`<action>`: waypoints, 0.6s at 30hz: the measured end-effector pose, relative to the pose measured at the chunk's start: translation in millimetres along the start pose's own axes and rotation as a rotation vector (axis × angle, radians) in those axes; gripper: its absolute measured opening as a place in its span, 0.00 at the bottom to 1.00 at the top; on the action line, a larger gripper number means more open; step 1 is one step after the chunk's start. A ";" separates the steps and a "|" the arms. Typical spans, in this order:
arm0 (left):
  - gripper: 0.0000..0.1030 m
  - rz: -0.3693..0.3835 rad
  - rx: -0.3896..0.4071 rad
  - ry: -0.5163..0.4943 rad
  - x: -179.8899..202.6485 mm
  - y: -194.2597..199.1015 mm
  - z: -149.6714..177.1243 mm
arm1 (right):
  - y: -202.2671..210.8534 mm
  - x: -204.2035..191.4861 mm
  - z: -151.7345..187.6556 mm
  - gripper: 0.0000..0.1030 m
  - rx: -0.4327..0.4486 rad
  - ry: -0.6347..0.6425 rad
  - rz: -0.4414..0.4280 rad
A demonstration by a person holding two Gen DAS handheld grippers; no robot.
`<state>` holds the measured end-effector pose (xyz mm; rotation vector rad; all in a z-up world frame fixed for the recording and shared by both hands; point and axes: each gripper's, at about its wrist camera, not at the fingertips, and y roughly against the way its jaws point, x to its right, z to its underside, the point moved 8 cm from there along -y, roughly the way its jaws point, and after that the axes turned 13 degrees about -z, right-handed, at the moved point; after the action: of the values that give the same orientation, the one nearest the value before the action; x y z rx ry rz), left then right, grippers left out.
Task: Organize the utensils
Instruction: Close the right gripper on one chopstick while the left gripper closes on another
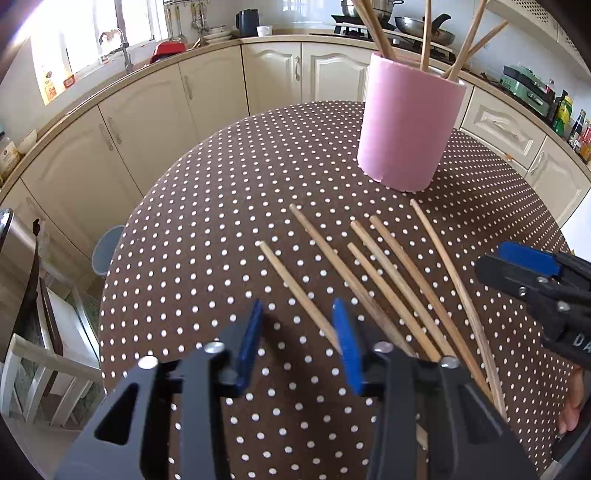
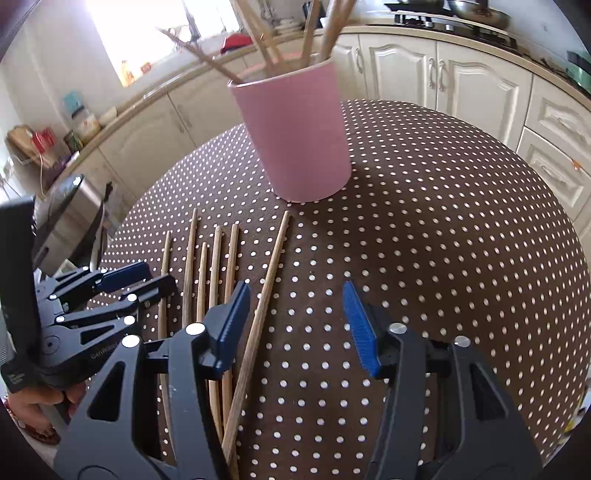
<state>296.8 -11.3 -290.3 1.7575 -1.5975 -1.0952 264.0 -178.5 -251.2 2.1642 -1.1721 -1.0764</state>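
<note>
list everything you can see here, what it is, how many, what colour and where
cup: one, pink, upright at the table's far side
chopsticks in cup: several, wooden, exact count unclear
chopsticks on table: six, wooden, lying roughly side by side before the cup
tablecloth: one, brown with white dots, covering the table
cabinets: cream, along the wall behind
pans: dark, on the stove at the back
left gripper: black with blue pads, open, nothing between them
right gripper: black with blue pads, open over the rightmost chopstick, not touching it
</note>
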 end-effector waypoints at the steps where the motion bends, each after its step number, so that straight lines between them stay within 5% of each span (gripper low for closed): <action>1: 0.23 0.002 -0.002 -0.003 1.0 -0.8 -2.1 | -3.9 -2.3 -1.3 0.37 -0.022 0.007 0.000; 8: 0.07 0.024 -0.004 -0.028 10.3 -4.6 -13.6 | -30.5 -18.6 -7.1 0.28 -0.173 0.093 0.059; 13: 0.06 0.032 -0.002 -0.041 18.3 -4.3 -11.5 | -44.6 -24.5 -9.9 0.11 -0.245 0.143 0.109; 18: 0.06 0.045 -0.003 -0.031 17.5 -3.8 -9.2 | -51.7 -27.6 -15.1 0.06 -0.260 0.153 0.115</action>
<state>306.2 -29.0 -292.3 1.7022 -1.6448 -1.1089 292.3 -127.1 -266.1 1.9184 -1.0141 -0.9386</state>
